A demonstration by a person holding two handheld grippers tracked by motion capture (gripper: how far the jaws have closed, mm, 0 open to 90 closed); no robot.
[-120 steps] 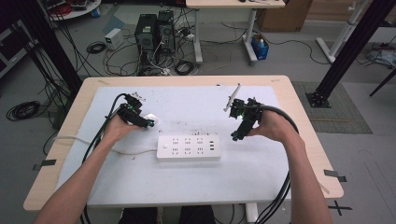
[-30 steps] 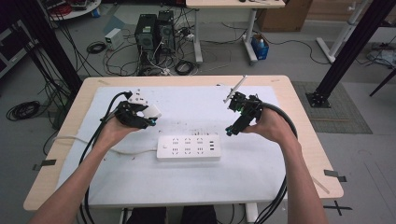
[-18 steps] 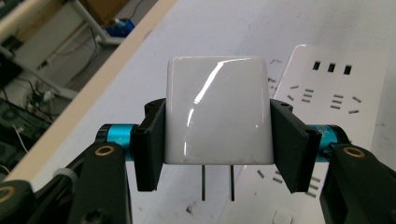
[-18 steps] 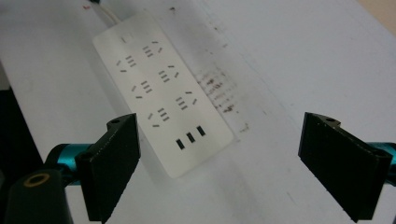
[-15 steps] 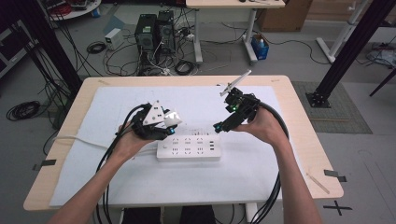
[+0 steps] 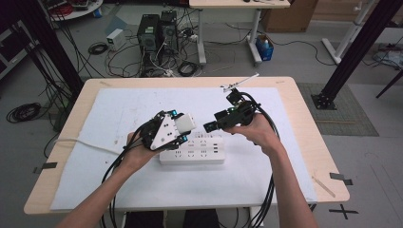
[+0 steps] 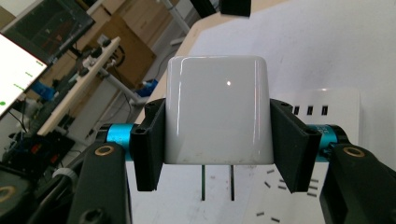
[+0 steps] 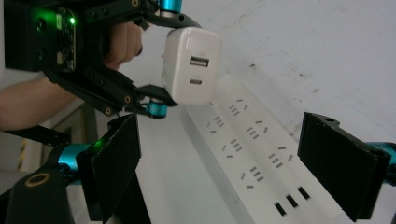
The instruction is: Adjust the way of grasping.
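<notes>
We find the left hand-held gripper [image 6: 183, 129] clenched on the sides of a white charger [image 7: 218, 109], its two prongs pointing down over the power strip [image 6: 191, 150] on the bench [image 6: 304, 109]. The right hand-held gripper [image 6: 212, 126] hovers just beside it, jaws spread, grasping nothing. We judge the risks: prongs missing the slots, the smooth body slipping, the loose strip sliding under pressure.

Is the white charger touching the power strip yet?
Apart. In the left gripper view, the charger sits clamped in the left tongs, and its two prongs hang in the air above the power strip.
</notes>
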